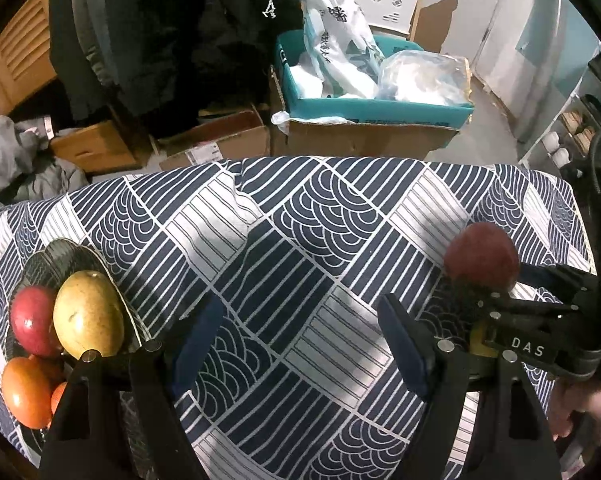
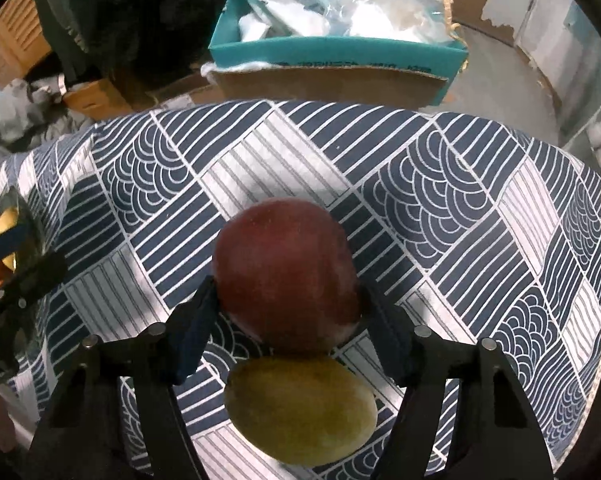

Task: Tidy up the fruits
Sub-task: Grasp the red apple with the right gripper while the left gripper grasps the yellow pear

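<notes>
A table is covered with a blue and white patterned cloth [image 1: 300, 240]. At its left side stands a dark glass dish [image 1: 66, 258] with a wavy rim. In the dish lie several fruits: a yellow-green mango [image 1: 88, 314], a red apple [image 1: 34, 320] touching it on the left, and below them an orange fruit [image 1: 24, 392]; one more orange piece shows only a little beside it.

The left tongs [image 1: 296, 344] hang over the bare cloth just beside the dish. The jaws stand wide apart and nothing is between them.

The right tongs [image 2: 286, 308] are on the right part of the table, well apart from the dish. Between the jaws sits a big dark red fruit [image 2: 286, 272], and both blue pads [image 2: 198, 320] lie against its two sides, so the tongs grip it. The fruit rests on the cloth. Just below it, touching it, lies a second yellow-green mango [image 2: 300, 406], free on the cloth and not between the pads.

Behind the table, on the floor, stands a brown carton with a teal box [image 2: 336, 54] on top. The teal box holds white plastic bags [image 1: 340, 32] and a clear bag with something white inside. More brown cartons and dark clothes are at the left.
</notes>
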